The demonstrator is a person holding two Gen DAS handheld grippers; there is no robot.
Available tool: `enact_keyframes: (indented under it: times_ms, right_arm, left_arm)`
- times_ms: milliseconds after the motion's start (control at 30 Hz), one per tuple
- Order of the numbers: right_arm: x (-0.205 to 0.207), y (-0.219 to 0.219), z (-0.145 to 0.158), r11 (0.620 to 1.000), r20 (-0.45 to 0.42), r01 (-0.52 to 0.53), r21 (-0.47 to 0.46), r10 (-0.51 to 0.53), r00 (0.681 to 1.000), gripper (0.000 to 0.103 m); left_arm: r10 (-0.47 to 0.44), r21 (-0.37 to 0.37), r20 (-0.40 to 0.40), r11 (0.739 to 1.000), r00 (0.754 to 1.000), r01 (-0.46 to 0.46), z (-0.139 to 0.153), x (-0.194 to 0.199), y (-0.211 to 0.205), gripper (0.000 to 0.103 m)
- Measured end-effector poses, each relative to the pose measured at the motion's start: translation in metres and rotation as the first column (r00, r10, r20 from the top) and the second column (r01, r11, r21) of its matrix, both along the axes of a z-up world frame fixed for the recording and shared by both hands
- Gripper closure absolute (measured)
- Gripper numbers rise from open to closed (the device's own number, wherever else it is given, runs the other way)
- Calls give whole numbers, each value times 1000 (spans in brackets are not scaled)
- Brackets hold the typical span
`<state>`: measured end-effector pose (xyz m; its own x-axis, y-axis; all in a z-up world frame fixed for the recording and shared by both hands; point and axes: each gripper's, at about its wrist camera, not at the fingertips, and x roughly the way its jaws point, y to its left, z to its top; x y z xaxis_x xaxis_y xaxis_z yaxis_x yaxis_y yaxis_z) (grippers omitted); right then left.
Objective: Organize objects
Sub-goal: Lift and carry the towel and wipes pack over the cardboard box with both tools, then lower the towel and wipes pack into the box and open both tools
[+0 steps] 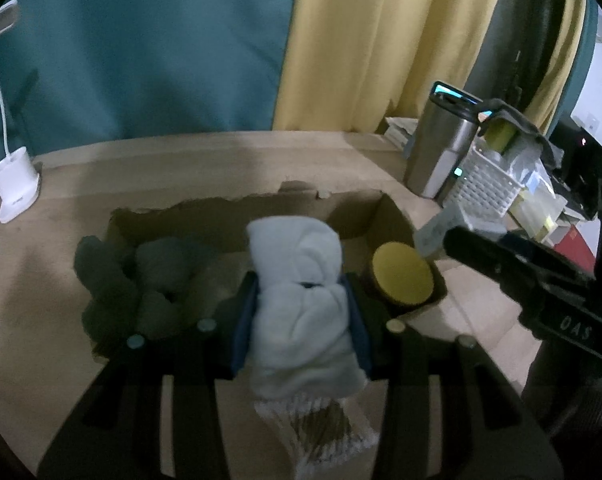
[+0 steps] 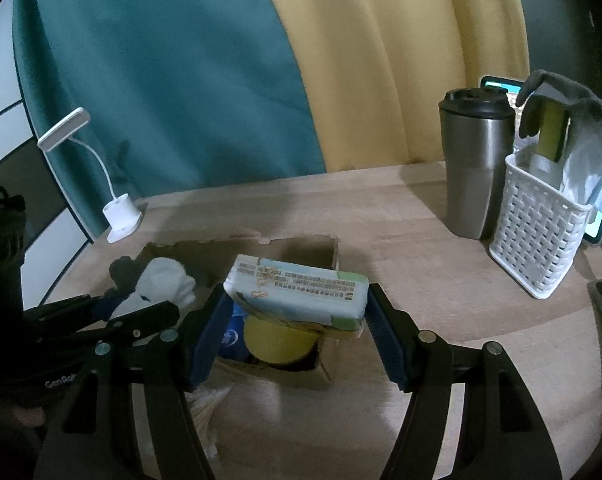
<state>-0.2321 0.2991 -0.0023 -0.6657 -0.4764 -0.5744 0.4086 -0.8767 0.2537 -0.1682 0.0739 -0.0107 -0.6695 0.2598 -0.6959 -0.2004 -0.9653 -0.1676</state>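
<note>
Pale-blue rolled cloth [image 1: 301, 280] fills the left gripper [image 1: 301, 300]; right gripper [image 2: 297, 308] clamps one tissue pack [image 2: 297, 292].

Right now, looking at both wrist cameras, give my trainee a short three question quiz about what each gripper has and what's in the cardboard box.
1. True or false: the left gripper is shut on a pale blue rolled cloth.
2. Multiple choice: what does the right gripper hold between its pads? A, the steel tumbler; B, a printed soft pack; C, the white basket.
3. Short answer: what colour is the round lid at the right end of the cardboard box?

Key
1. True.
2. B; the tumbler and basket stand apart at the back of the table.
3. Yellow.
</note>
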Motion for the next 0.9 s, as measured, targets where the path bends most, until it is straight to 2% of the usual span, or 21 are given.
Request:
enact_keyframes:
  times_ms: [367, 667, 900]
  right_arm:
    - [-10, 5, -2, 1000, 2, 3, -9, -3, 1000, 33]
    - [-18, 6, 1, 1000, -10, -2, -7, 1, 1000, 33]
    - [-20, 6, 2, 1000, -10, 2, 0, -2, 1000, 33]
  left_arm:
    - [7, 11, 35, 1000, 999, -8, -10, -18, 12, 60]
    - [5, 57, 56, 998, 998, -9, -13, -26, 17, 59]
    - [20, 105, 138, 994, 990, -35, -31, -37, 17, 58]
